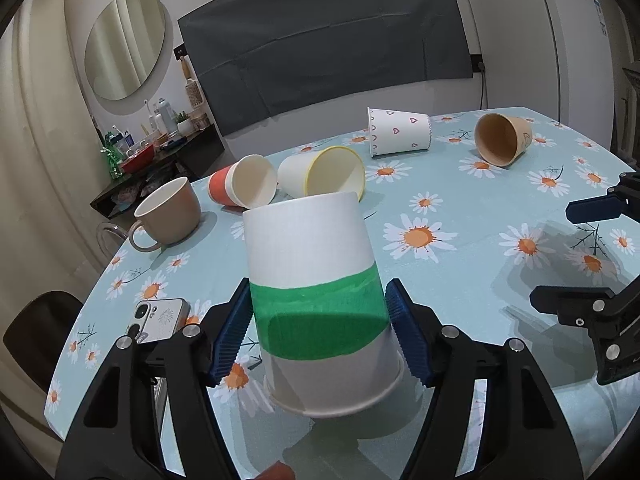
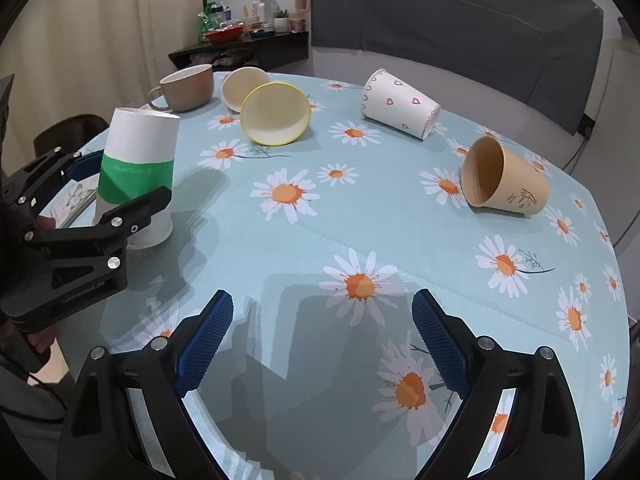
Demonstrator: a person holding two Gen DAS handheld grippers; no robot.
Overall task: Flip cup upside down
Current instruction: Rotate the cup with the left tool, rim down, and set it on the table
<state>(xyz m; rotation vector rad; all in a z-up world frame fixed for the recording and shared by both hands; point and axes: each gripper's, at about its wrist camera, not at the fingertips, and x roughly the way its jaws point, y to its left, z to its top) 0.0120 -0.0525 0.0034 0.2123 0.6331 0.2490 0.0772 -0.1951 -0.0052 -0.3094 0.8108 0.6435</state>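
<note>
A white paper cup with a green band (image 1: 316, 300) stands upside down on the table, rim down and slightly tilted. My left gripper (image 1: 318, 332) straddles it; the blue pads (image 1: 232, 332) sit close beside its sides with a slight gap on the right. The cup also shows in the right wrist view (image 2: 138, 172) at the far left, with the left gripper (image 2: 100, 216) around it. My right gripper (image 2: 320, 348) is open and empty above the tablecloth.
A daisy-print tablecloth (image 2: 320, 232) covers the table. A yellow-rimmed cup (image 2: 276, 114), a red-banded cup (image 1: 240, 186), a heart-print cup (image 2: 398, 104) and a brown cup (image 2: 502, 180) lie on their sides. A beige mug (image 1: 168, 214) stands upright. A phone (image 1: 160, 318) lies at the left.
</note>
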